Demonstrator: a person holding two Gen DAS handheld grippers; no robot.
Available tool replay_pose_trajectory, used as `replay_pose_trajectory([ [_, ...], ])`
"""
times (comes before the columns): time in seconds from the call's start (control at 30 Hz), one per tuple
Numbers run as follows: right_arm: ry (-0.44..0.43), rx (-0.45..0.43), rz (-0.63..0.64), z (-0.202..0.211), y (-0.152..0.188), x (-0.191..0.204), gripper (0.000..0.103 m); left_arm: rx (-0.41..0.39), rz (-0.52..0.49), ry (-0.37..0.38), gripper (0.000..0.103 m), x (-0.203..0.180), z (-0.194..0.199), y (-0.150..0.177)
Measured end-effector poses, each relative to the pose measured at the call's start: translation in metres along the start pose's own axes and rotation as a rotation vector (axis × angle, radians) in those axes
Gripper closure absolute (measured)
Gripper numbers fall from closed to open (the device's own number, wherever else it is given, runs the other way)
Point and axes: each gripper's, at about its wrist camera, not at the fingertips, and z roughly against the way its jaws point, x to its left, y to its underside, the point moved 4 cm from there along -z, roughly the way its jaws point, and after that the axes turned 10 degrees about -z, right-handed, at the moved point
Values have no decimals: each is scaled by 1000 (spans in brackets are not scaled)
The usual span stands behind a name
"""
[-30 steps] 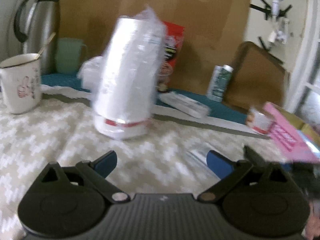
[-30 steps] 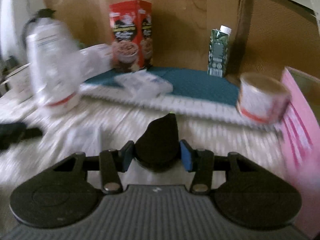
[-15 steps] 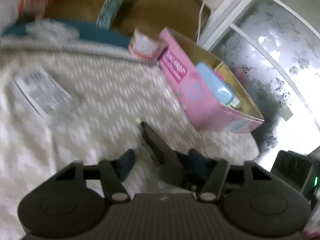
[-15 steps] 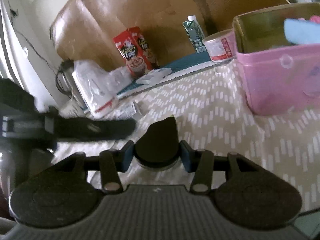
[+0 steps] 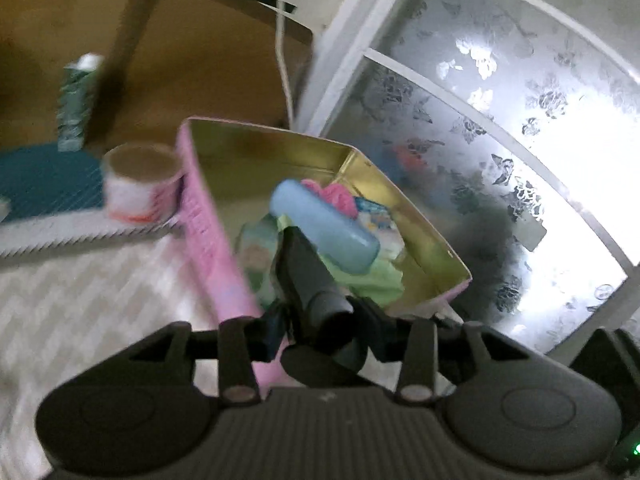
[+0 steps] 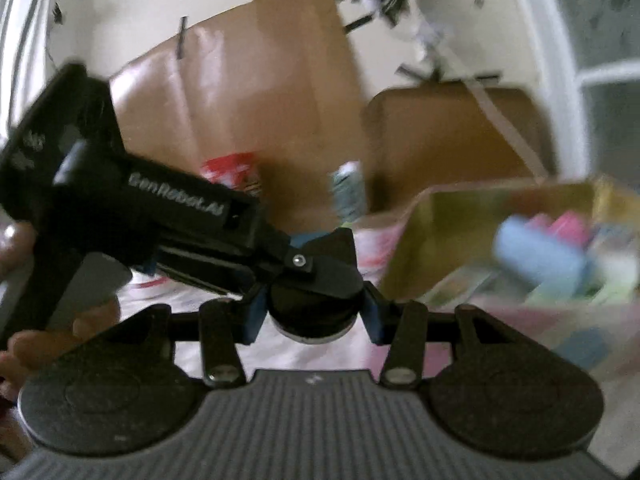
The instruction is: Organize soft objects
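Soft objects [image 5: 320, 236] already fill the pink box [image 5: 208, 216] at frame centre. My left gripper [image 5: 320, 328] pinches a dark soft piece [image 5: 304, 272], my right gripper [image 6: 312, 312] a round black one [image 6: 316, 300]; I judge both are left to drop in.

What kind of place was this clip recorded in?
Probably a room in a home: a cloth-covered table beside a frosted patterned window, with a drink carton and a pink box of soft things on it.
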Motion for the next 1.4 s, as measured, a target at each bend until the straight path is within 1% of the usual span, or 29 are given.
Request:
replay_pose_trajectory([
  [0.03, 27, 3, 14, -3, -5, -9, 51, 12, -1, -2, 64, -3, -12, -6],
  [0.13, 96, 47, 8, -16, -18, -39, 51, 43, -5, -20, 58, -9, -46, -19],
  [0.17, 112, 68, 0, -20, -22, -50, 51, 45, -7, -35, 49, -10, -55, -23],
  [0.2, 130, 84, -5, -25, -26, -59, 51, 44, -9, -54, 42, -10, -64, -25],
  [0.27, 193, 94, 6, -34, -31, -75, 51, 53, -11, -84, 42, -9, -79, -28],
  [0.3, 231, 112, 22, -43, -31, -83, 50, 61, -8, -95, 41, -8, -84, -28],
  [0.33, 261, 121, 34, -47, -31, -91, 50, 52, -18, -119, 41, -9, -87, -30],
  [0.37, 296, 109, 44, -48, -29, -96, 50, 42, -25, -126, 41, -10, -86, -30],
  [0.4, 332, 95, 56, -48, -28, -101, 49, 34, -23, -117, 41, -11, -84, -29],
  [0.43, 337, 84, 49, -45, -27, -106, 49, 25, -20, -108, 41, -11, -80, -28],
  [0.53, 313, 34, -18, -25, -22, -108, 49, -12, -30, -125, 41, -9, -59, -24],
  [0.6, 313, -10, -58, -13, -20, -106, 49, -48, -36, -131, 41, -8, -40, -19],
  [0.7, 282, -78, -137, 6, -20, -100, 49, -85, -59, -161, 39, -5, -9, -6],
  [0.8, 224, -117, -194, 17, -24, -78, 49, -107, -83, -211, 37, 6, 24, 17],
  [0.87, 169, -124, -191, 19, -28, -60, 49, -116, -79, -250, 37, 18, 47, 37],
  [0.93, 109, -115, -164, 19, -29, -36, 49, -118, -53, -296, 37, 33, 67, 55],
  [1.0, 52, -93, -138, 15, -27, -14, 49, -115, -13, -344, 37, 54, 88, 75],
  [1.07, -9, -49, -109, 4, -21, 11, 49, -108, 30, -403, 37, 78, 107, 92],
  [1.13, -68, 18, -71, -13, -6, 37, 49, -109, 76, -471, 37, 104, 126, 105],
  [1.23, -119, 132, -17, -44, 12, 67, 49, -98, 139, -586, 37, 143, 148, 120],
  [1.27, -137, 171, -3, -55, 17, 74, 49, -98, 156, -612, 37, 155, 153, 124],
  [1.33, -155, 223, 27, -80, 24, 88, 48, -95, 193, -676, 37, 181, 163, 132],
  [1.37, -156, 240, 47, -97, 25, 95, 45, -93, 209, -700, 37, 192, 166, 136],
  [1.4, -155, 252, 62, -112, 25, 102, 37, -91, 225, -719, 37, 200, 169, 140],
])
